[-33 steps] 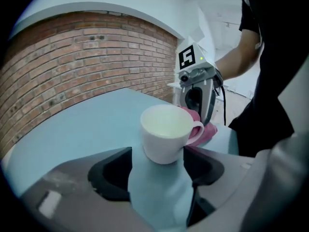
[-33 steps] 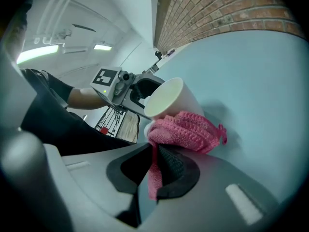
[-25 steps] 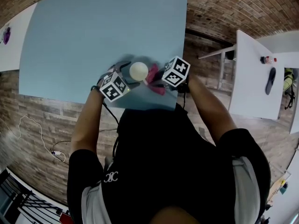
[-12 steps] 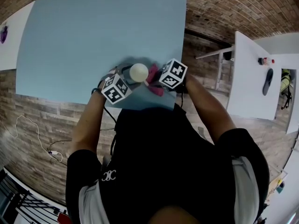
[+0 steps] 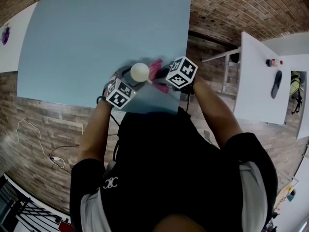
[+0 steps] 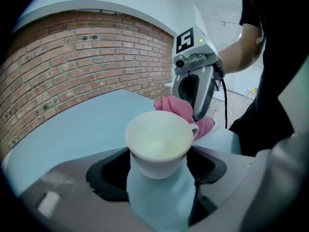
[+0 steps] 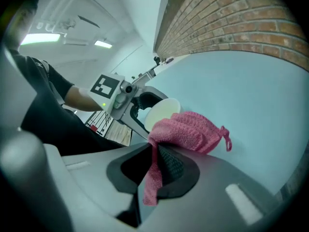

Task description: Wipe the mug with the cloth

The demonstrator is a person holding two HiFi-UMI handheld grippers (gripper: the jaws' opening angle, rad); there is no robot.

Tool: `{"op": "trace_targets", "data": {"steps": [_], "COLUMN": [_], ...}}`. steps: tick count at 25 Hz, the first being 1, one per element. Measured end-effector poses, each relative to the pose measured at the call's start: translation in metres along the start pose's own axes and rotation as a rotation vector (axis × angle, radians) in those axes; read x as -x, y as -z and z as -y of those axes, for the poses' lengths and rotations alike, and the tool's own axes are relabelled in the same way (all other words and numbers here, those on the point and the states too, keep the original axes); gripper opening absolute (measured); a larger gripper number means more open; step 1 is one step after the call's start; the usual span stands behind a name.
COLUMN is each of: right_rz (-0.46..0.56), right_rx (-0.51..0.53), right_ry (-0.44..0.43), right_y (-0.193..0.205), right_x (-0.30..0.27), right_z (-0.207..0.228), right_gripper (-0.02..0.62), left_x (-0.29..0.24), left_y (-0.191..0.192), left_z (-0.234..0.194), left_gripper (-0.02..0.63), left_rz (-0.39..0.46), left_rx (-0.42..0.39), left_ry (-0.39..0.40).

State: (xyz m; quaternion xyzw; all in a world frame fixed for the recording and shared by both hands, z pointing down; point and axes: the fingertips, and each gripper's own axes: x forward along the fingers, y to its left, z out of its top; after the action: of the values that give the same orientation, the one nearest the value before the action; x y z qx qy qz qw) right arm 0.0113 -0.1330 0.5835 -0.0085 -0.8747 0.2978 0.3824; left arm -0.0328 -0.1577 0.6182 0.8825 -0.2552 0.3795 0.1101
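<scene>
Clamping the white mug (image 6: 159, 144) low above the blue table (image 5: 96, 33), the left gripper (image 5: 126, 83) is risking losing it if the right gripper (image 7: 159, 163), jaws pinching the pink cloth (image 7: 188, 129) beside it, rubs hard.

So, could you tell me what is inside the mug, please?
Nothing shows: the mug interior looks bare and pale down to its bottom. The cloth sits outside, behind it; the near inner wall is hidden by the rim.
</scene>
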Motion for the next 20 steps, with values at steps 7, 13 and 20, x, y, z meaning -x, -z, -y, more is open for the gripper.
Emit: {"op": "trace_targets", "data": {"steps": [7,13,20], "right_rz": [0.002,0.025,0.090], "right_rx": [0.002,-0.027,-0.092], "right_ry": [0.022,0.037,0.116], "right_y": [-0.002,0.002,0.001], "right_x": [0.007,0.007,0.010], "right_z": [-0.007,-0.009,0.001], "right_gripper": [0.038,0.038,0.038], "left_x": [0.000,0.000,0.005], "left_y": [0.001,0.003,0.004], "left_z": [-0.002,-0.003,-0.002], "left_gripper": [0.385,0.385,0.383], "left_rz": [-0.008,-0.013,0.021], "left_rx": [0.070,0.167,0.369], "left_ry": [-0.075,-0.143,-0.306]}}
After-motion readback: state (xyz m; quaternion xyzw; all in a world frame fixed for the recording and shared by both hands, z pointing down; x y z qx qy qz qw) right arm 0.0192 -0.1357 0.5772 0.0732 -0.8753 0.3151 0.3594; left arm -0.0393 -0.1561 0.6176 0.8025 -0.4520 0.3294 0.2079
